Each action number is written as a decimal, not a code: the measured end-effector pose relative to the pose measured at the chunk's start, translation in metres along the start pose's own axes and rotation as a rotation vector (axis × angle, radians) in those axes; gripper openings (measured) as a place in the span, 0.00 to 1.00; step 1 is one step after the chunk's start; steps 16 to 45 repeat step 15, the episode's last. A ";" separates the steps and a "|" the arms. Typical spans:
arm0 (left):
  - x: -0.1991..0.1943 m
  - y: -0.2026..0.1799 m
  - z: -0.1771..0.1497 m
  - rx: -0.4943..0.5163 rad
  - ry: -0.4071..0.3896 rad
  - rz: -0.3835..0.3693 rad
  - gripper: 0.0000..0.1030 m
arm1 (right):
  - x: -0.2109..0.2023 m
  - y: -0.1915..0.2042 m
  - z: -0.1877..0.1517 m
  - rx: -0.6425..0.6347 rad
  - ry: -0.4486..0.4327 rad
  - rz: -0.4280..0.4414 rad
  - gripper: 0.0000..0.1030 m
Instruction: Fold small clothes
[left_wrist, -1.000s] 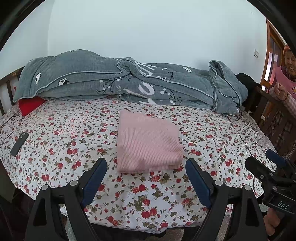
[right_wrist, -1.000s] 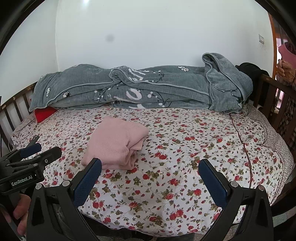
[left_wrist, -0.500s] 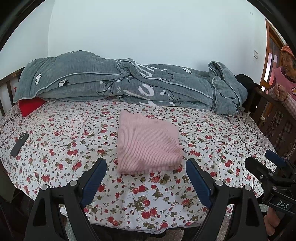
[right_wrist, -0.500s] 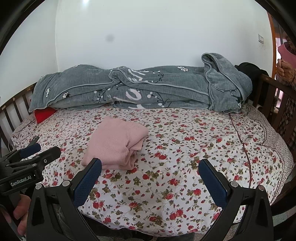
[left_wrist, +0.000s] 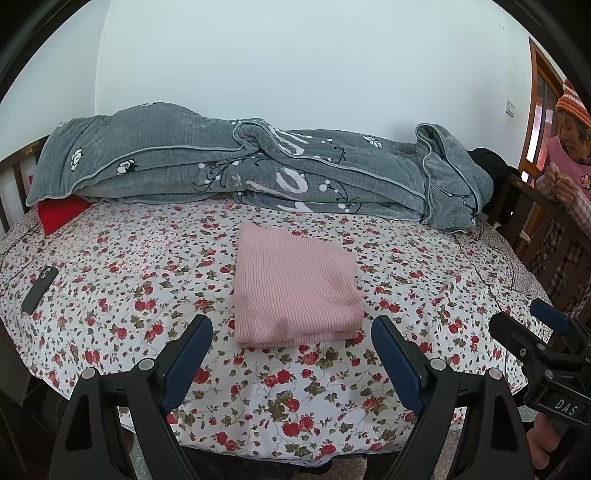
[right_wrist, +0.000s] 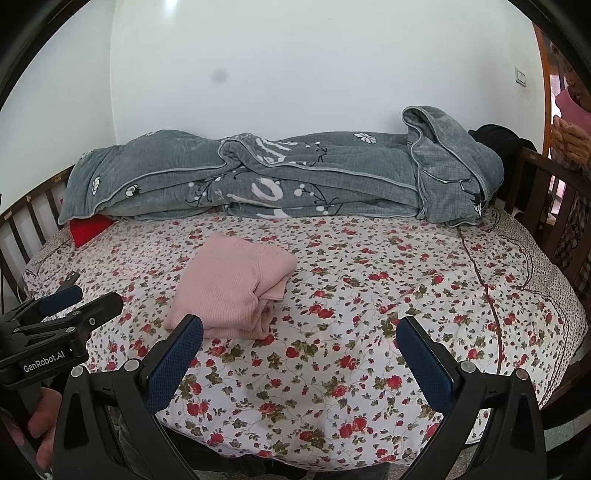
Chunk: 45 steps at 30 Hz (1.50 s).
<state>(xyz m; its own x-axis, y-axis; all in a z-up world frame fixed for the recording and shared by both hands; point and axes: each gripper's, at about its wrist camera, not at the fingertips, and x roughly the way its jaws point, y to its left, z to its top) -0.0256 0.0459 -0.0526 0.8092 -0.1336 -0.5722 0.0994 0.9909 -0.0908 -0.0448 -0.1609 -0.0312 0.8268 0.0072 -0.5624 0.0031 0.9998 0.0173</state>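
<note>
Both grippers hover wide and empty, left gripper (left_wrist: 291, 345) marked "GenRobot.AI", right gripper (right_wrist: 300, 347) marked "DAS", facing the folded pink sweater (left_wrist: 295, 291).

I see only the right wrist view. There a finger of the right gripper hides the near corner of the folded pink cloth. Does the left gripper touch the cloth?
Observer: No. The left gripper is open, and the pink cloth lies beyond its fingertips, untouched.
Operator: Is its near edge tidy?
Observer: Yes, it is straight, with the layers stacked.
Operator: Is anything else on the left?
Observer: A dark phone lies flat on the sheet, apart from the cloth.
</note>
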 end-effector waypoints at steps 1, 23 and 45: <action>0.000 0.000 0.000 0.000 0.001 -0.001 0.85 | 0.000 -0.001 0.000 -0.001 0.000 0.001 0.99; 0.001 0.002 0.003 -0.006 -0.007 0.002 0.85 | -0.002 0.004 0.000 0.010 0.002 -0.003 0.99; 0.001 0.002 0.003 -0.006 -0.007 0.002 0.85 | -0.002 0.004 0.000 0.010 0.002 -0.003 0.99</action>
